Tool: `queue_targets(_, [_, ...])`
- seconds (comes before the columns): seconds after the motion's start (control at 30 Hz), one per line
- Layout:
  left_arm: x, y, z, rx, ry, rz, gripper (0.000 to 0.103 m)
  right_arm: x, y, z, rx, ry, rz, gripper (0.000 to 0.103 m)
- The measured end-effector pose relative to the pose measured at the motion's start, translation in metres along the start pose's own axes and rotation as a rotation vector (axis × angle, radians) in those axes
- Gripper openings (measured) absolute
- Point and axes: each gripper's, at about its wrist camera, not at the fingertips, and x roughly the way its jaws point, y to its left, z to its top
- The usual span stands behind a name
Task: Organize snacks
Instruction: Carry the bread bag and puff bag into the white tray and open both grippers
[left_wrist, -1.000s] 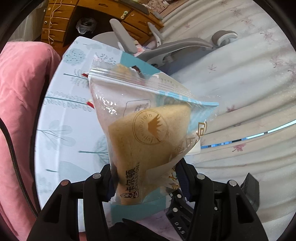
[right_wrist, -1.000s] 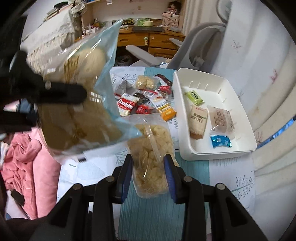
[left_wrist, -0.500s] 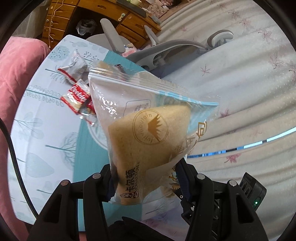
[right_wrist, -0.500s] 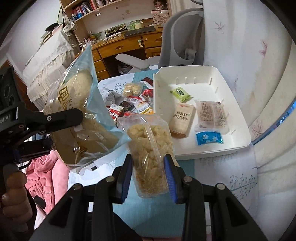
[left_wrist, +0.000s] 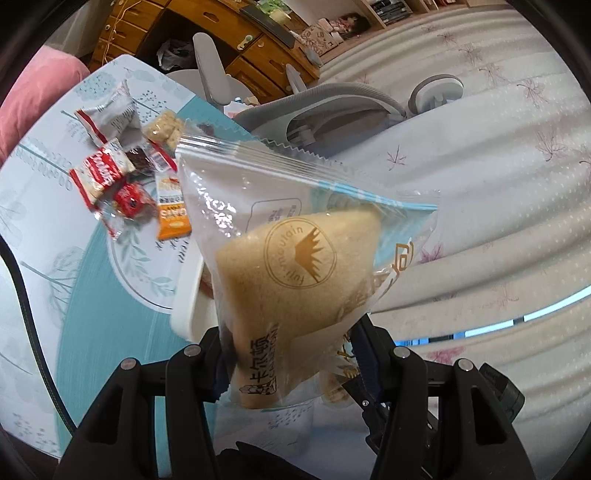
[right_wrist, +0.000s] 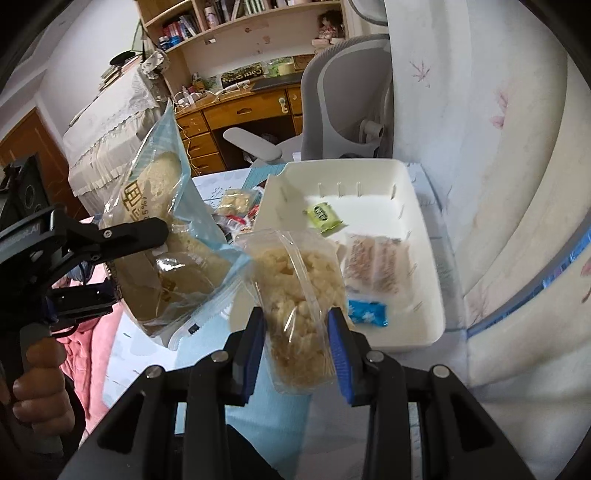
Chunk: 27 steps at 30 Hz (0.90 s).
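Nearest to us, our right gripper pinches a clear bag of puffed snacks between its blue pads, which press on both sides of the bag's lower half; the bag stands upright above the near edge of the white tray. To the left of the tray, our left gripper clamps a large bread bag by its bottom end, its jaws closed on the wrapper; the bag, with a blue strip and a gold mountain emblem, is held up in the air clear of the table. In the right wrist view the same bread bag hangs just left of the puffed snacks, touching or nearly touching that bag; we cannot tell which. A hand grips the left tool's handle at the lower left.

Inside the tray lie a blue candy near the front wall, a pale wrapped cake behind it, and a green candy farther back. Left of the tray, on the table, a heap of loose snacks holds a red-and-white cookie packet, an orange packet and a silver wrapper. Beyond the tray stand a grey office chair and a wooden desk.
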Motion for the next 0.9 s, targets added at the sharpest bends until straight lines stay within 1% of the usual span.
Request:
queue_targets(0.07, [0.008,-0.003,-0.002,-0.010,-0.004,0.005,0.054,-0.001,-0.009,0.001,-0.007,-0.008,0.005,0.034])
queue_targets(0.17, [0.019,-0.008,-0.001,-0.013,-0.014,0.016,0.054,-0.005,-0.023,0.003,-0.014,-0.051,0.032,0.032])
queue_targets(0.23, [0.027,-0.012,0.001,-0.006,-0.019,0.030,0.054,-0.005,-0.029,0.006,-0.029,-0.074,0.024,0.032])
queue_targets(0.3, [0.036,-0.019,0.005,0.009,-0.019,0.054,0.055,0.000,-0.036,0.009,-0.038,-0.072,0.013,0.032])
queue_targets(0.47, [0.049,-0.031,0.008,0.043,-0.019,0.102,0.055,0.003,-0.052,0.010,0.008,-0.065,0.043,0.032])
queue_targets(0.53, [0.054,-0.033,0.009,0.045,-0.013,0.118,0.057,0.005,-0.056,0.009,0.019,-0.057,0.052,0.032])
queue_targets(0.57, [0.056,-0.033,0.009,0.046,-0.008,0.126,0.061,0.006,-0.059,0.008,0.026,-0.052,0.057,0.032])
queue_targets(0.6, [0.057,-0.034,0.008,0.047,-0.006,0.132,0.070,0.007,-0.061,0.008,0.036,-0.046,0.061,0.032])
queue_targets(0.7, [0.057,-0.037,0.007,0.059,-0.012,0.124,0.077,0.008,-0.064,0.007,0.048,-0.040,0.063,0.032])
queue_targets(0.77, [0.056,-0.041,0.007,0.084,-0.022,0.136,0.080,0.008,-0.065,0.006,0.051,-0.039,0.063,0.032])
queue_targets(0.9, [0.054,-0.042,0.006,0.094,-0.026,0.156,0.080,0.009,-0.064,0.006,0.051,-0.036,0.065,0.032])
